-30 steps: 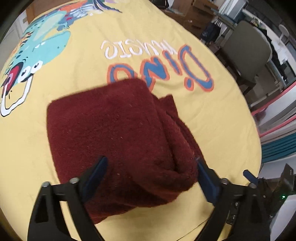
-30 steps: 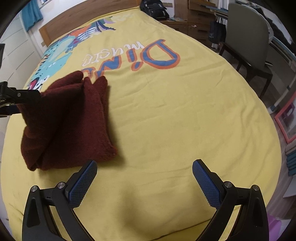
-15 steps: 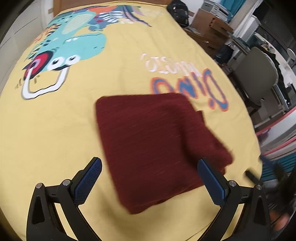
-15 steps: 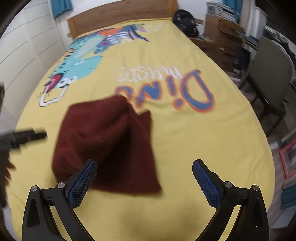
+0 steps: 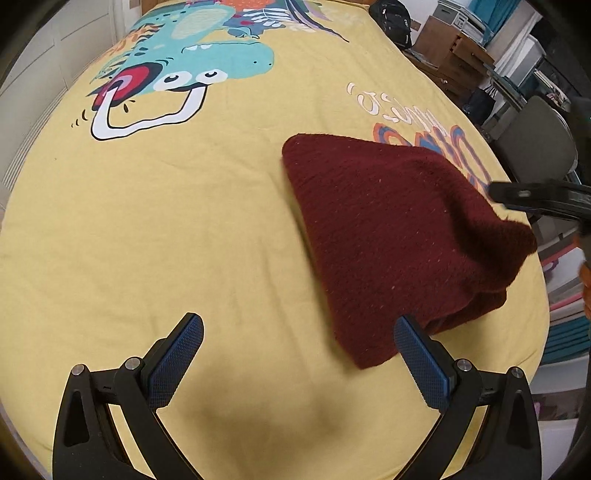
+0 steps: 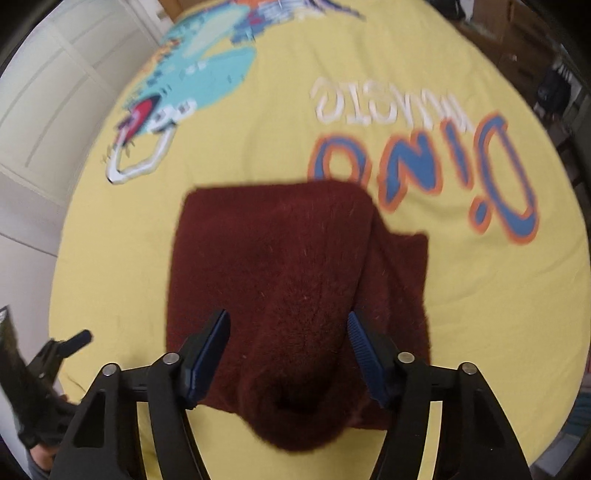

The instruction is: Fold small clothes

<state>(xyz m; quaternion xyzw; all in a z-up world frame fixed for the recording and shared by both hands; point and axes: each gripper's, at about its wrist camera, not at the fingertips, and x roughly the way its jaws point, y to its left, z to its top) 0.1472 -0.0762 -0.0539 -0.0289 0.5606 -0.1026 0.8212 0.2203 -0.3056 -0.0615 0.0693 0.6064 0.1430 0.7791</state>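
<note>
A folded maroon knit garment (image 5: 388,236) lies on the yellow dinosaur bedspread (image 5: 184,221). My left gripper (image 5: 297,332) is open and empty above bare bedspread, with the garment's near edge just beyond its right fingertip. In the right wrist view my right gripper (image 6: 288,321) straddles a bunched ridge of the garment (image 6: 280,258). Its jaws are closing and the ridge fills the gap between the pads. In the left wrist view the right gripper (image 5: 535,199) comes in from the right, and the garment's corner rises to a peak beneath it. The left gripper (image 6: 66,343) shows blurred at the lower left.
The bed's right edge runs close behind the garment. Beyond it stand a grey chair (image 5: 535,147), wooden drawers (image 5: 454,48) and a black bag (image 5: 391,18). White cupboard doors (image 6: 55,110) line the left side. A hand (image 6: 44,454) holds the left gripper.
My left gripper let go of the garment and slid left off it. My right gripper came over the garment from the right, and its jaws narrowed around a raised fold.
</note>
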